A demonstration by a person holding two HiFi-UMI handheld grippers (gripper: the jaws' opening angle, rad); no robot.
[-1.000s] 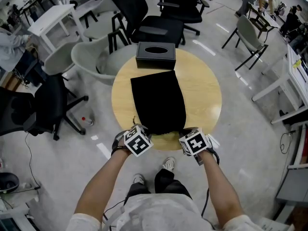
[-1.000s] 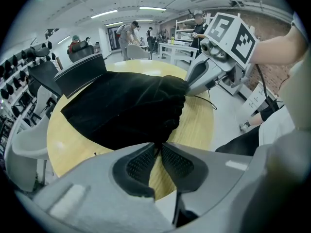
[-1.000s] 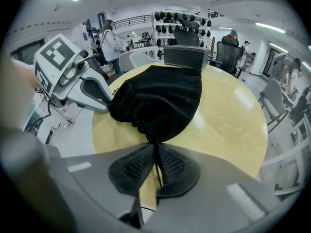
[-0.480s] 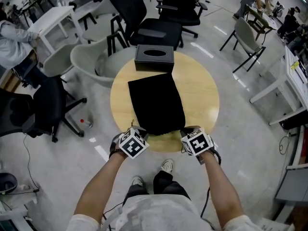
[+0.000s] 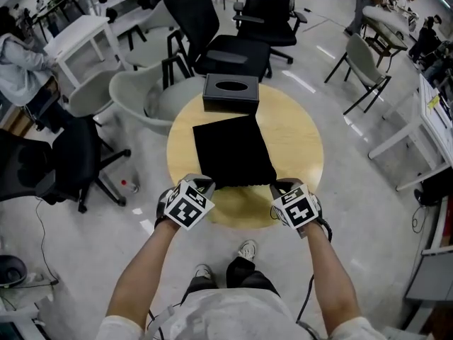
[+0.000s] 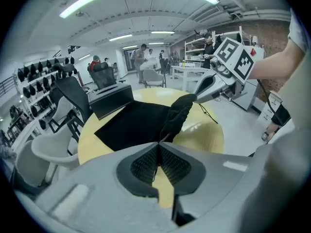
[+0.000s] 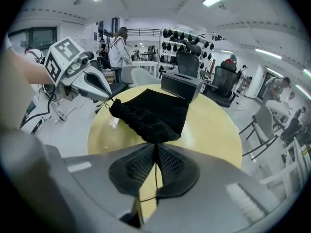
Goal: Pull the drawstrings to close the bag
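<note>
While the black bag [image 5: 233, 151] lies on the round desk [image 5: 301, 144], mouth edge bunched nearest the person, left gripper [image 5: 201, 186] and right gripper [image 5: 283, 188] each have fingers clenched on a drawstring [image 7: 155, 174].

I look from above on a round wooden surface [image 5: 301, 144], and a black bag [image 5: 233, 151] lies flat on the middle of it. The near edge of the bag is gathered into wrinkles. The left gripper [image 5: 201, 185] is at the near left corner of the bag and the right gripper [image 5: 282, 188] at the near right corner, well apart from each other. How the jaws stand I cannot tell from here. A black tissue box [image 5: 231, 93] stands just behind the bag, at the far rim. A grey chair [image 5: 131, 91] is beside the surface on the left, a black office chair [image 5: 237, 48] behind the box
</note>
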